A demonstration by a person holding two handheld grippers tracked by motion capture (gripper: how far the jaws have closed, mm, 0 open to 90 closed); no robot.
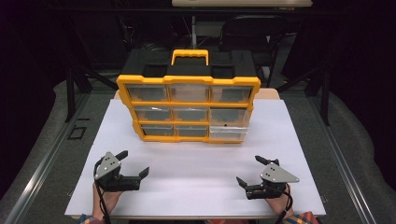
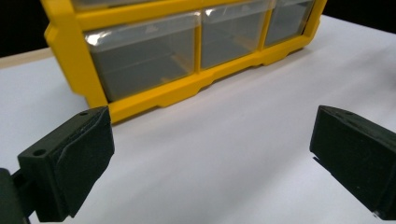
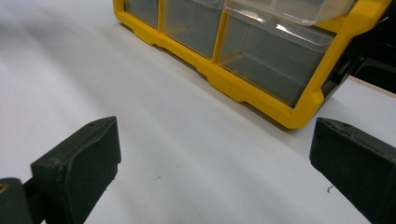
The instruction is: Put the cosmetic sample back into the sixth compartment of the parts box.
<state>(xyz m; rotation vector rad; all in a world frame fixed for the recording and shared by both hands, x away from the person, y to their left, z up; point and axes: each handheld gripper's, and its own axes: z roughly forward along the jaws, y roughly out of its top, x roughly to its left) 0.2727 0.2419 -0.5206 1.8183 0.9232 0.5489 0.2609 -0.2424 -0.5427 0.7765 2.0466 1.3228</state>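
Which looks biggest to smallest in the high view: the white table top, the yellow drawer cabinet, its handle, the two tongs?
1. White table top
2. Yellow drawer cabinet
3. Left tongs and right tongs, about alike
4. Handle, close to the tongs, unsure

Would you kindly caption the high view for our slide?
Two open grippers rest on a white table before a yellow drawer organizer.

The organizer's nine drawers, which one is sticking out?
The middle-row drawer at the right end of the organizer; its clear front juts forward while the others sit flush.

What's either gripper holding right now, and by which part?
Nothing. The left gripper and right gripper both have jaws wide open over the bare white table, short of the yellow drawer organizer.
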